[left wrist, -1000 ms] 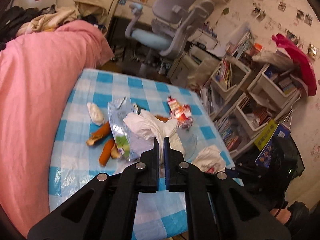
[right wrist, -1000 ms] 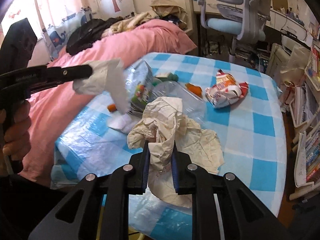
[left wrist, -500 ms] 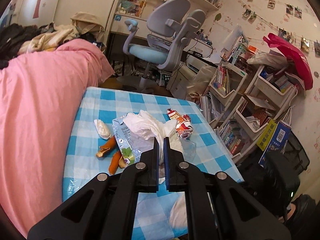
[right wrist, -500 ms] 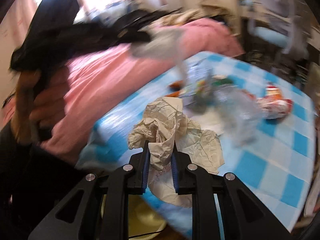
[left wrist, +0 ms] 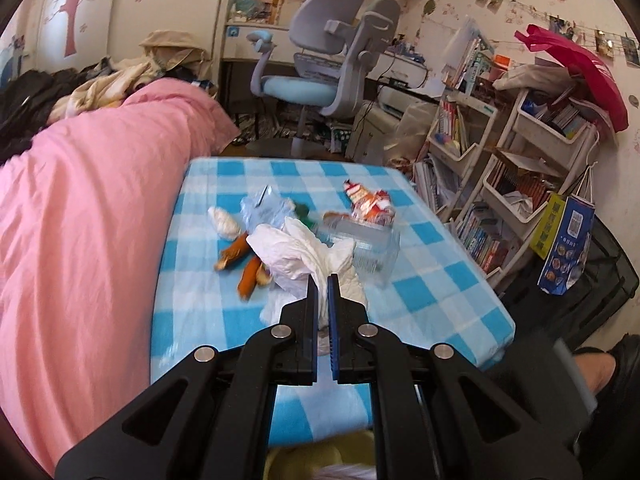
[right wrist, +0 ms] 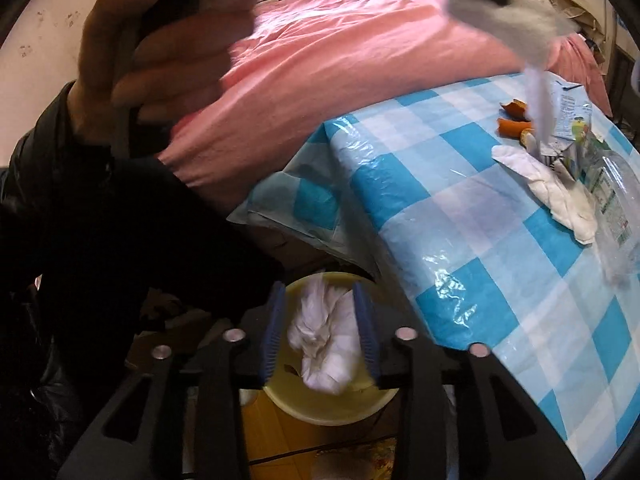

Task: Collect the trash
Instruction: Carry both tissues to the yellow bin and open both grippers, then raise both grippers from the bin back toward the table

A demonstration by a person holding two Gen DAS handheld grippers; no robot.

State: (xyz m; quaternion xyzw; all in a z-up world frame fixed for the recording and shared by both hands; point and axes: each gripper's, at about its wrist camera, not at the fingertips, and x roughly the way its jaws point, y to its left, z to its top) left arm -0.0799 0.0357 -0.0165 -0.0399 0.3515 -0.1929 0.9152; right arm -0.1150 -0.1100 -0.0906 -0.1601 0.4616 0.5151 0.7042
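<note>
Left gripper (left wrist: pixel 322 280) first: its jaws are pinched tight on a crumpled white tissue (left wrist: pixel 304 252), which bunches up and fans out just past the tips, hanging over the blue-and-white checked worktop (left wrist: pixel 432 288).

Right gripper (right wrist: pixel 320 304) is a different story. Its jaws have just been opening and now stand partly apart, blue pads (right wrist: pixel 276 320) on each side, with a crumpled wad of paper (right wrist: pixel 324 348) between them. The wad looks blurred and sits over a yellow bin (right wrist: pixel 320 404) on the floor by the worktop's corner; the pads don't seem to press on it, though the blur makes that hard to swear to.

Moving out from there, the rest of the trash is on the worktop. In the left wrist view there's a red-and-white snack wrapper (left wrist: pixel 370 204), a clear plastic bottle (left wrist: pixel 372 248) lying on its side, a silvery-blue snack bag (left wrist: pixel 264 210), two orange peel-like scraps (left wrist: pixel 240 256) and a small whitish wad (left wrist: pixel 224 220). In the right wrist view a flat white tissue (right wrist: pixel 552 192) lies beside the bottle.

Writing-wise, not much luck. The snack bag and bottle label have small print, but it's too small to read, and so is the wrapper's.

A pink bedspread (left wrist: pixel 80 240) butts right against the worktop's left edge. Beyond it stands a grey desk chair with a blue seat (left wrist: pixel 320 68), and white shelves crammed with books (left wrist: pixel 520 168) are to the right. The person's hand (right wrist: pixel 160 48) shows up top left in the right wrist view.
</note>
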